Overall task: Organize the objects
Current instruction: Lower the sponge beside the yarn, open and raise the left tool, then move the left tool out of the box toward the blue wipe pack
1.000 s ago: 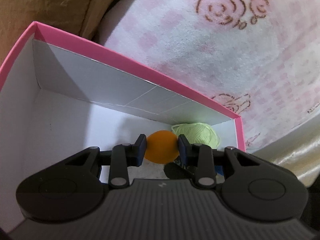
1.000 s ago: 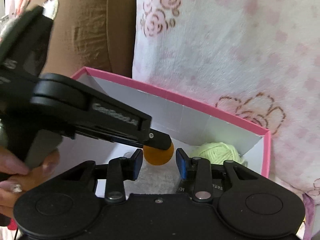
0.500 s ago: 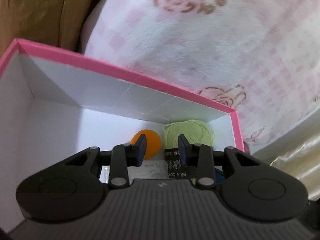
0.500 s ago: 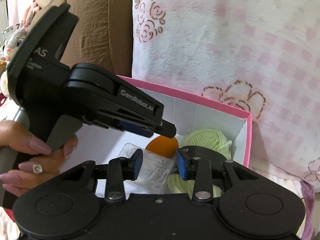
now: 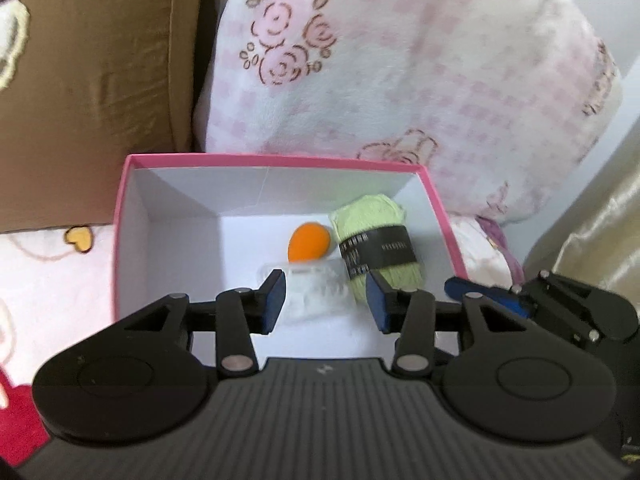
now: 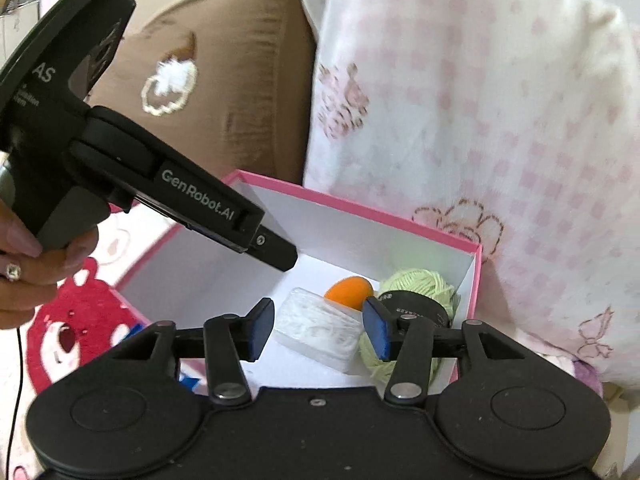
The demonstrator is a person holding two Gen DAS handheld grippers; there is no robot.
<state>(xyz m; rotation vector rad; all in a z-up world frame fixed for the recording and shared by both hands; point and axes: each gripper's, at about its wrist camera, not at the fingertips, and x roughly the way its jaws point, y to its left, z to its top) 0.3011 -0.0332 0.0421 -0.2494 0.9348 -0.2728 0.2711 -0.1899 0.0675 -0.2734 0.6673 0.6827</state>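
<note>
**Both grippers hang empty above a pink box**

The left gripper (image 5: 326,300) hangs above the pink box (image 5: 120,216), its blue pads parted by a moderate gap that has just been widening, with nothing clamped between them. The right gripper (image 6: 316,330) is in like state over the near rim: jaws freshly spread, touching nothing. Inside the box, toward its right end, lie an orange ball (image 5: 310,243), a light green yarn skein (image 5: 376,240) with a black band, just beside the ball, and a clear packet (image 5: 316,292) of white material in front of the ball.

The left wrist view takes in the whole box from above, its left half bare, and the right gripper's fingers at the right edge. The right wrist view shows a person's hand (image 6: 24,276), wearing a ring, gripping the left tool's handle, and a red bear print (image 6: 68,320) on the cloth under the box. A pink rose-patterned blanket (image 6: 500,120) and a brown cushion (image 6: 240,92) stand behind the box.
</note>
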